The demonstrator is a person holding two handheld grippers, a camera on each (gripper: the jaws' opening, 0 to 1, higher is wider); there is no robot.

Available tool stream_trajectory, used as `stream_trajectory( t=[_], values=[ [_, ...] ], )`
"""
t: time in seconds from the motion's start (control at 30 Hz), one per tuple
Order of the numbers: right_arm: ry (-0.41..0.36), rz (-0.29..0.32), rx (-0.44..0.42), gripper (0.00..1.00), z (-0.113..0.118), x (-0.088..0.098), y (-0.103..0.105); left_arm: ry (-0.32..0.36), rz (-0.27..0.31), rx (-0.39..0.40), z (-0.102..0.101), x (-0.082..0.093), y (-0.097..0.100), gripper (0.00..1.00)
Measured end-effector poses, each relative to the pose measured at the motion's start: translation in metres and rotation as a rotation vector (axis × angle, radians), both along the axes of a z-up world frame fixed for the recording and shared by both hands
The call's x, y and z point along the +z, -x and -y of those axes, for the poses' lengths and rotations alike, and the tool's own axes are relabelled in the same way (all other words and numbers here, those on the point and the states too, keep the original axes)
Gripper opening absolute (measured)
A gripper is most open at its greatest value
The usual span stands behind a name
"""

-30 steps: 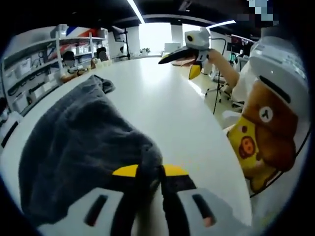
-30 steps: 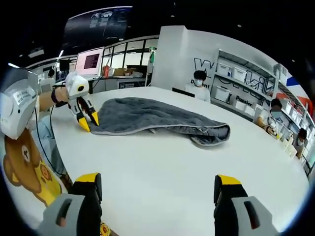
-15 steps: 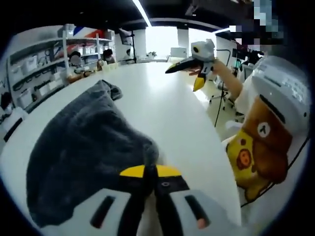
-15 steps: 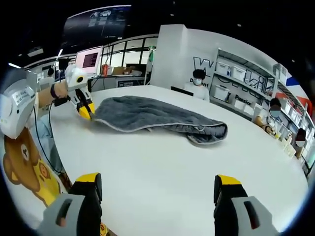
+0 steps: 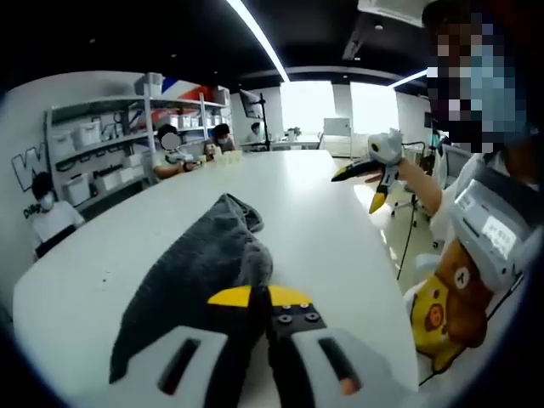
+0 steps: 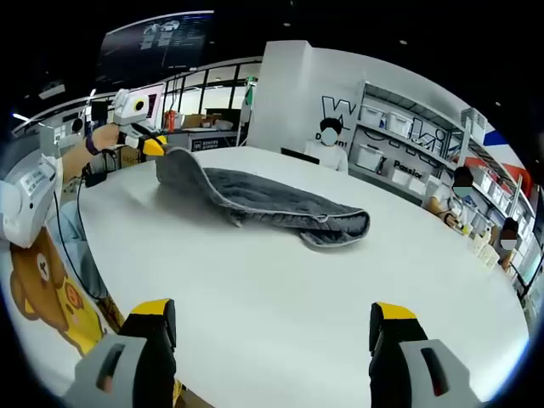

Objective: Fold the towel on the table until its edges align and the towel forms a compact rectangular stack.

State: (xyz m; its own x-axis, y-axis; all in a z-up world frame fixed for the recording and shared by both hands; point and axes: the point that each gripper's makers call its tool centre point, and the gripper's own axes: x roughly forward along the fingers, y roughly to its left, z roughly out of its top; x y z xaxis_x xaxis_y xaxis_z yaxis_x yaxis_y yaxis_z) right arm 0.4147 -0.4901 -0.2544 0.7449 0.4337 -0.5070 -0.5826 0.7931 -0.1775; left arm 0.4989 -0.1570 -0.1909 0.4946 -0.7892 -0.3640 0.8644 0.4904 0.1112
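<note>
A dark grey towel [image 6: 263, 200] lies stretched across the white table [image 6: 280, 289], its far end bunched. My left gripper [image 5: 261, 297] is shut on one corner of the towel [image 5: 200, 272] and holds that corner raised off the table; in the right gripper view it appears at the upper left as the left gripper [image 6: 153, 146]. My right gripper [image 6: 268, 327] stands open over bare table, well short of the towel, nothing between its yellow-tipped fingers. In the left gripper view the right gripper [image 5: 374, 174] hangs at the far right over the table's edge.
Shelves with boxes [image 5: 102, 140] line one wall, and seated people [image 6: 327, 144] sit beyond the table's far side. The person holding the grippers stands at the table edge in a bear-print top [image 5: 442, 297]. Desks with monitors [image 6: 157, 102] are behind.
My left gripper has lifted the held towel corner up off the table and drawn it back. The right gripper stays open and almost still.
</note>
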Motion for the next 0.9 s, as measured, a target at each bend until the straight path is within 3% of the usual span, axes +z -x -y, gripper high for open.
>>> stream_trajectory(
  t=[0.2,0.33,0.6,0.77,0.9],
  values=[
    [0.01,0.005,-0.002,0.99,0.007,0.003,0.001,0.038,0.055,0.133,-0.031,0.033,-0.039,0.06],
    [0.018,0.006,0.0,0.99,0.01,0.005,-0.001,0.087,0.051,0.226,-0.053,0.046,-0.067,0.06],
    [0.01,0.001,0.021,0.99,0.005,0.002,-0.003,0.084,0.084,0.338,-0.087,0.062,-0.117,0.06],
    [0.016,0.005,0.033,0.99,0.0,0.004,-0.002,0.058,0.095,0.405,-0.105,0.064,-0.151,0.06],
    [0.022,0.004,0.035,0.99,-0.001,0.005,-0.003,0.016,0.087,0.449,-0.116,0.053,-0.174,0.06]
  ],
)
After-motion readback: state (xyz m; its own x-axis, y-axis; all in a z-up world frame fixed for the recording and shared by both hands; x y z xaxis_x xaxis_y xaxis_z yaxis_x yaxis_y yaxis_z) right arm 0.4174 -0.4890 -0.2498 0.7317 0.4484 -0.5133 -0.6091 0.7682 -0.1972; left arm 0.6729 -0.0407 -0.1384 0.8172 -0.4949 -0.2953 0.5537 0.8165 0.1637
